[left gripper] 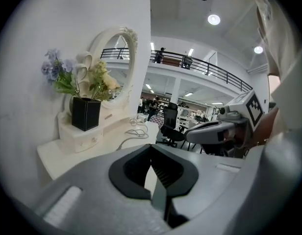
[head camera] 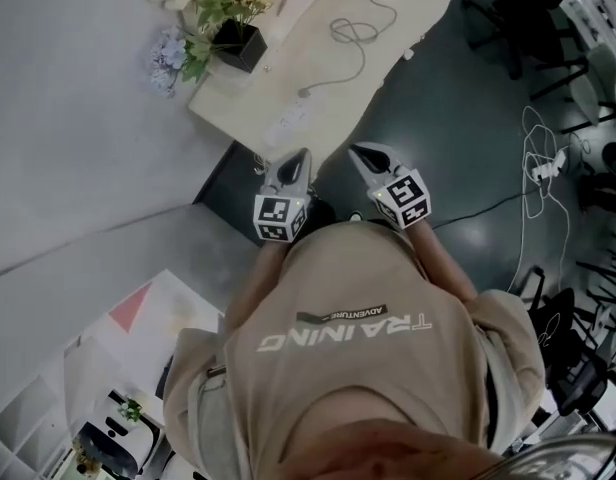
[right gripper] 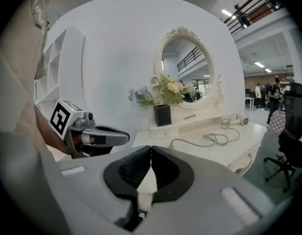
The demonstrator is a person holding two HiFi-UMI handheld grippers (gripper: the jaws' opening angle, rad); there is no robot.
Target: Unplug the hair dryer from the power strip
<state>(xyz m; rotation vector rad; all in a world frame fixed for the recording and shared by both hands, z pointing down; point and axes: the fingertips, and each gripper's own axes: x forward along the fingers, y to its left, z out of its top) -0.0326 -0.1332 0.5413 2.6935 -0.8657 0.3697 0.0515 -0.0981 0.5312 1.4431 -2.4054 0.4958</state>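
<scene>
- Hair dryer (right gripper: pixel 238 122): lies at the far end of the white tabletop (head camera: pixel 413 8), well apart from both tongs.
- Cord (head camera: pixel 353 30): looped loosely on the tabletop, trailing from the dryer toward the near edge.
- Left tongs (head camera: pixel 305 154): jaws together, nothing between them, held just off the tabletop's near edge.
- Right tongs (head camera: pixel 355 151): jaws together, empty, beside the left.
- Black flower vase (head camera: pixel 238 44): at the wall side of the tabletop, beside the oval mirror (right gripper: pixel 190 67).

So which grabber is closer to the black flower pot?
Left. The left gripper hangs off the near edge of the table, on the side of the black flower pot; the right gripper is beside it, farther from the pot.
</scene>
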